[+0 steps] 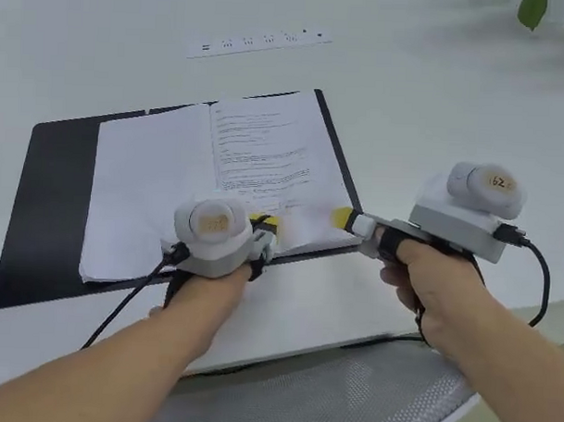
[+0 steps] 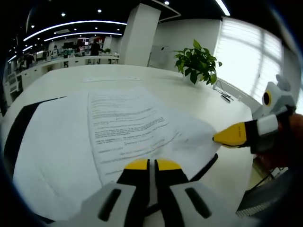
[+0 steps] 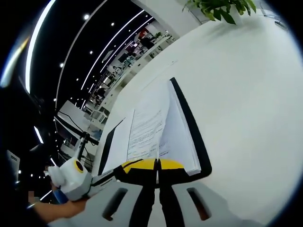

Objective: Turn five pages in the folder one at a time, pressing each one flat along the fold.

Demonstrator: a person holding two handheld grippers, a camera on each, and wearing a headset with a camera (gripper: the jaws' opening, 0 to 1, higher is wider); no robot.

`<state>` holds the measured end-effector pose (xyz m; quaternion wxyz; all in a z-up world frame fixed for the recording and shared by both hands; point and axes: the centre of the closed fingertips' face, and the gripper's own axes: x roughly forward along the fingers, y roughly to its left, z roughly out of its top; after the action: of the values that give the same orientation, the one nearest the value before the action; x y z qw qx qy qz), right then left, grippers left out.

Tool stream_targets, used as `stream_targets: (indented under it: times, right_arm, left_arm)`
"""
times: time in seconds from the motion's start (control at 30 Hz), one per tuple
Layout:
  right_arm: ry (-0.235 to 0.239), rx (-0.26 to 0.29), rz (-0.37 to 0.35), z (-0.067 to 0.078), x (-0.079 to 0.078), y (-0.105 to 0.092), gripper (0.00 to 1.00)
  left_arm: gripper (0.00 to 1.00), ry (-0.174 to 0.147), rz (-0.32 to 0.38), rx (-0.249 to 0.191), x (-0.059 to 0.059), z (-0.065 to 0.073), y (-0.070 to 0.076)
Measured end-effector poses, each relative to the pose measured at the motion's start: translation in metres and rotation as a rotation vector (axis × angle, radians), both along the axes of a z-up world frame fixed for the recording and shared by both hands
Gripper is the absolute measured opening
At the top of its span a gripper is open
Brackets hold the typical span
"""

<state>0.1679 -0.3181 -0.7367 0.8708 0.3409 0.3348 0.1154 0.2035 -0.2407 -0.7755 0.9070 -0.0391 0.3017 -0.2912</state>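
**Obscured and Unreadable Areas**

The print on the page point(image 2: 128, 127) ahead of the left gripper point(image 2: 152, 164) jaws is too small to read. The right gripper point(image 3: 156, 164) jaws cover the near corner of the folder point(image 3: 189, 120). Whether a sheet lies between their closed tips cannot be told. In the head view, the plant point(image 1: 532, 9), far beyond both jaws, is cut off by the top edge.

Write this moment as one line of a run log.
folder: open | left gripper: shut, at printed page near edge | right gripper: shut, at that page's right edge
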Motion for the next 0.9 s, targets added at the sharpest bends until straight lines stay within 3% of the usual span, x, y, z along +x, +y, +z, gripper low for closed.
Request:
stream_targets:
  times: [0.07,0.13,0.4,0.6,0.9]
  right_arm:
    - [-0.011,-0.014,-0.005,0.003,-0.001,0.004,0.00]
    - [-0.039,-0.078,0.013,0.007,-0.002,0.009,0.00]
    - [-0.103,-0.153,0.058,0.026,-0.005,0.034,0.00]
    - [-0.140,-0.130,0.098,0.045,-0.001,0.067,0.00]
    - [-0.172,-0.073,0.176,0.065,0.005,0.130,0.00]
  left_arm:
    - [0.10,-0.002,-0.002,0.002,-0.003,0.003,0.009]
    - [0.10,-0.019,-0.004,0.012,-0.007,0.007,0.022]
    - [0.10,-0.042,-0.008,0.014,-0.021,0.020,0.048]
    - [0.14,-0.098,0.012,-0.015,-0.019,0.045,0.077]
    - [0.19,-0.176,0.078,-0.028,-0.015,0.079,0.140]
